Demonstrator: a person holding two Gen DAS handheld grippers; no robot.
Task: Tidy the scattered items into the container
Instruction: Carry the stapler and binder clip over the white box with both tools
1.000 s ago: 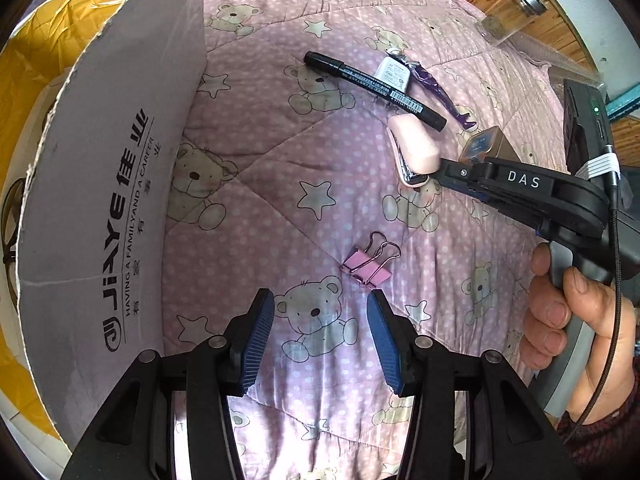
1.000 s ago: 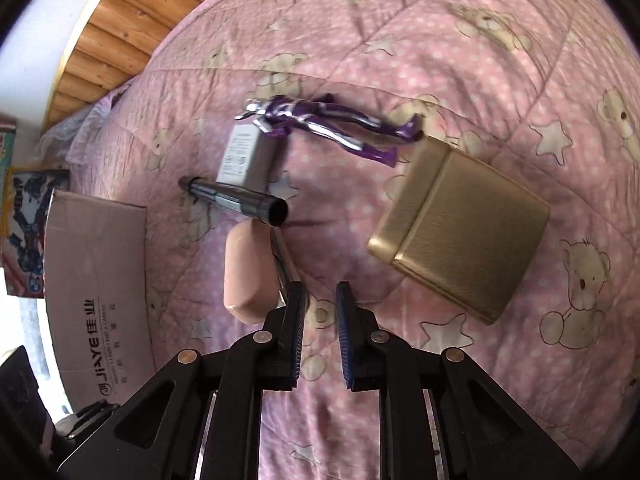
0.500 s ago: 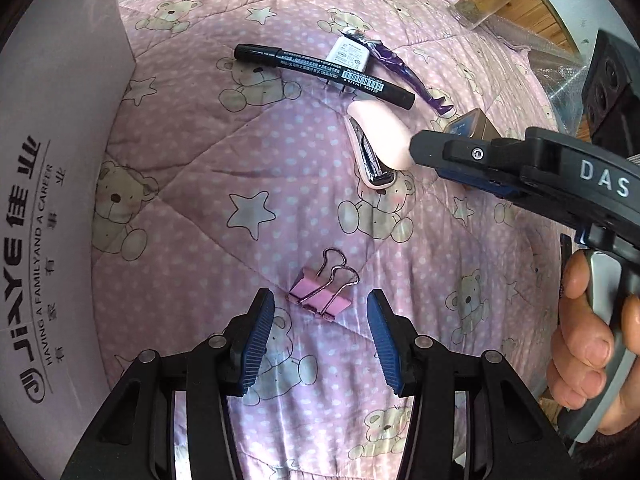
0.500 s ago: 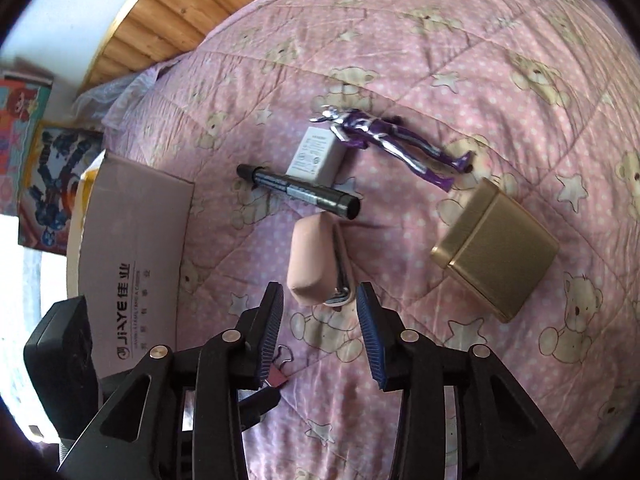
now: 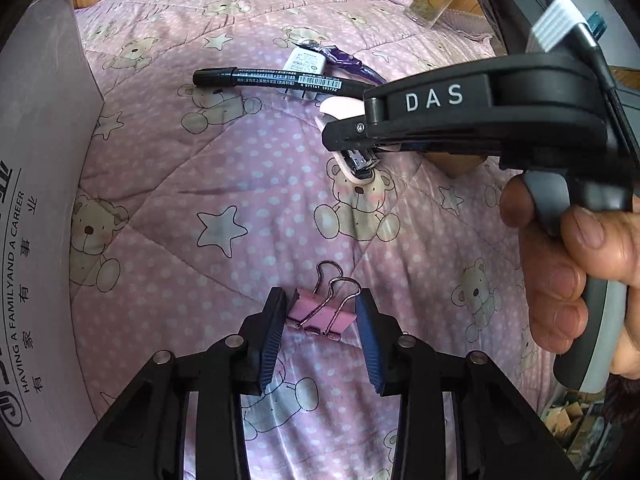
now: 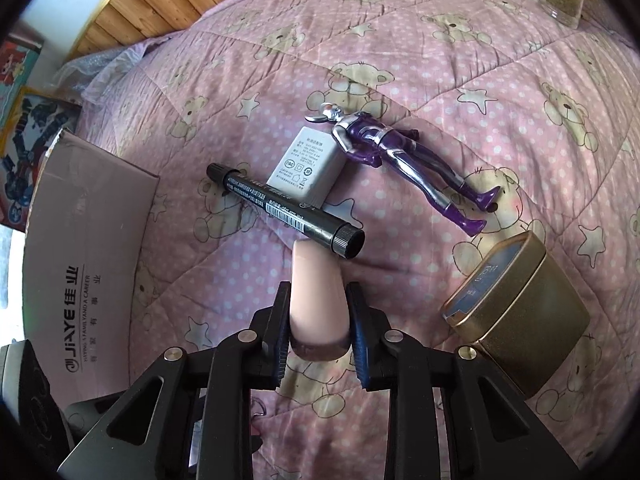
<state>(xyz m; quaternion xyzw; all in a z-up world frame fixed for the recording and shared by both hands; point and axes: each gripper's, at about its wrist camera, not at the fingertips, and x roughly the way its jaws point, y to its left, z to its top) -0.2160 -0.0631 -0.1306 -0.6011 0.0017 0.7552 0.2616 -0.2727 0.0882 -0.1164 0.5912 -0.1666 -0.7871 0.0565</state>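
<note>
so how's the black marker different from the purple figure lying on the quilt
The black marker is a plain straight tube carrying a barcode label; the purple figure is human-shaped, with limbs and silver trim. The marker's near end touches the pink stapler and its barrel lies along the white charger; the figure touches that charger only near its head. Both lie flat on the quilt, ungrasped.

A pink quilted blanket [image 6: 460, 92] carries white dots, cream stars and beige teddy bears. On it lie a pink metal binder clip [image 5: 320, 316] with silver wire handles, a pale pink plastic stapler [image 6: 318, 300], a black marker pen [image 6: 284, 210] with white print, a white charger block [image 6: 306, 166], a purple-and-silver figurine [image 6: 400, 160] and a gold tin [image 6: 516, 312]. The grey cardboard box [image 6: 88, 264] bears dark lettering.
</note>
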